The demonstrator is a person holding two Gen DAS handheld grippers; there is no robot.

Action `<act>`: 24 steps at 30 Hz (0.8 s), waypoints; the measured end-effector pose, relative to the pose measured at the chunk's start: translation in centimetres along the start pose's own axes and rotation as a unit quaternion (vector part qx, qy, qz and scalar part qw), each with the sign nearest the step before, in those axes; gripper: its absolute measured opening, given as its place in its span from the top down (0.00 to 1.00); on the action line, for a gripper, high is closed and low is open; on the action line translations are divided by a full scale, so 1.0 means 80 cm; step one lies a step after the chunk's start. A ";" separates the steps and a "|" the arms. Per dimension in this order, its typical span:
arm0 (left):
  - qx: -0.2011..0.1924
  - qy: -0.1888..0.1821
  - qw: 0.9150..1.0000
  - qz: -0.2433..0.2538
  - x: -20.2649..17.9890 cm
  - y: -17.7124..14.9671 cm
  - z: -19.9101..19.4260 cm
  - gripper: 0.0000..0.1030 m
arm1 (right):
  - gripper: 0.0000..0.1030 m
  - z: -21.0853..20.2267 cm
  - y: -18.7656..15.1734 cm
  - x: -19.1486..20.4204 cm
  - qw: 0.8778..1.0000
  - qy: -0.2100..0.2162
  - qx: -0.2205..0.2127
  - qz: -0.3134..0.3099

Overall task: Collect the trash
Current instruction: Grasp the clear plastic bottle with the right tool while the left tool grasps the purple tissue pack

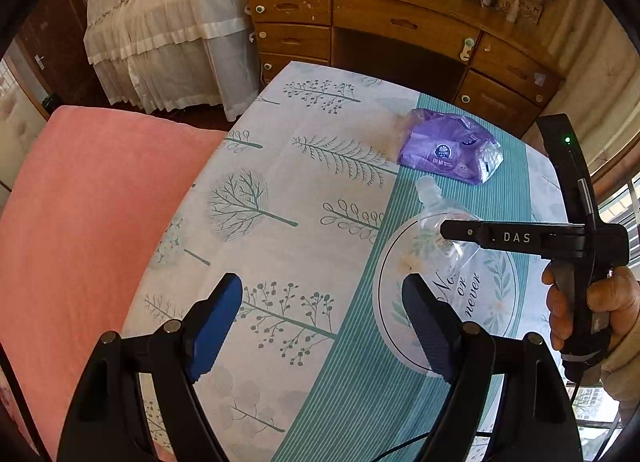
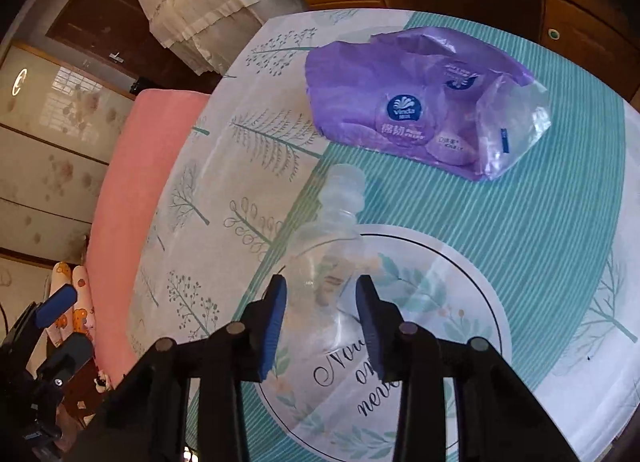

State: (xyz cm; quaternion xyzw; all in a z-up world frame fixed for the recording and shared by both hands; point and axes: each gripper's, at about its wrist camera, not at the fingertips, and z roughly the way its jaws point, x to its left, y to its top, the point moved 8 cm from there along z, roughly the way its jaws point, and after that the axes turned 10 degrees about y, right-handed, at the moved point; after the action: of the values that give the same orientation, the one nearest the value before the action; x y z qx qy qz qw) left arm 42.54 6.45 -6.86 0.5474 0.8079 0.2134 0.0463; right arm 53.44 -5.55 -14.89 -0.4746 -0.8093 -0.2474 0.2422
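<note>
From the left wrist view we see a bed under a sheet printed with trees and teal stripes, a pink blanket to the left of the left tongs, and a wooden desk across the room beyond them. The left tongs gape wide over the sheet and hold nothing. Ahead and to their right lies a clear plastic bottle, with a crumpled purple tissue wrapper just beyond it. The right tongs reach in from the right, over the bottle, held in our right hand.

From the right wrist view, the same sheet fills the scene. The right tongs stand partly open, one pad on either side of the bottle; we cannot tell whether the pads touch it. The bottle's neck points away from the tongs toward the wrapper, which lies farther ahead and slightly right. The left tongs show at the far left edge.
</note>
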 end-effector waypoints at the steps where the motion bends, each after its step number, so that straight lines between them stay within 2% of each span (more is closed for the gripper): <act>1: 0.002 0.000 1.000 0.002 -0.003 0.001 0.003 0.22 | 0.70 0.001 0.000 0.001 1.000 0.007 0.003 -0.003; 5: 0.007 -0.006 1.000 0.024 -0.028 0.015 0.012 0.22 | 0.74 0.000 -0.009 0.003 0.999 0.035 0.014 -0.011; 7: 0.006 -0.009 0.999 0.038 -0.043 0.025 0.015 0.22 | 0.81 -0.009 -0.016 0.001 0.999 0.045 0.011 -0.011; 11: 0.001 -0.020 0.997 0.076 -0.076 0.050 0.021 0.22 | 0.81 -0.041 -0.025 -0.014 0.998 0.067 -0.020 0.011; 15: -0.020 -0.022 0.989 0.145 -0.117 0.085 0.028 0.22 | 0.82 -0.086 -0.028 -0.046 0.992 0.085 -0.069 0.056; 19: -0.024 -0.024 0.971 0.235 -0.167 0.117 0.047 0.22 | 0.82 -0.130 -0.023 -0.085 0.985 0.088 -0.118 0.088; 24: -0.046 -0.023 0.932 0.358 -0.229 0.150 0.077 0.20 | 0.82 -0.154 -0.014 -0.120 0.980 0.082 -0.150 0.103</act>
State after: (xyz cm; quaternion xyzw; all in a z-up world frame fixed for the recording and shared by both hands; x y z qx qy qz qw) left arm 62.08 -4.59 -10.62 0.8025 0.5462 0.2397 0.0108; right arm 58.52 -20.06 -11.72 -0.5642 -0.6875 -0.3776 0.2579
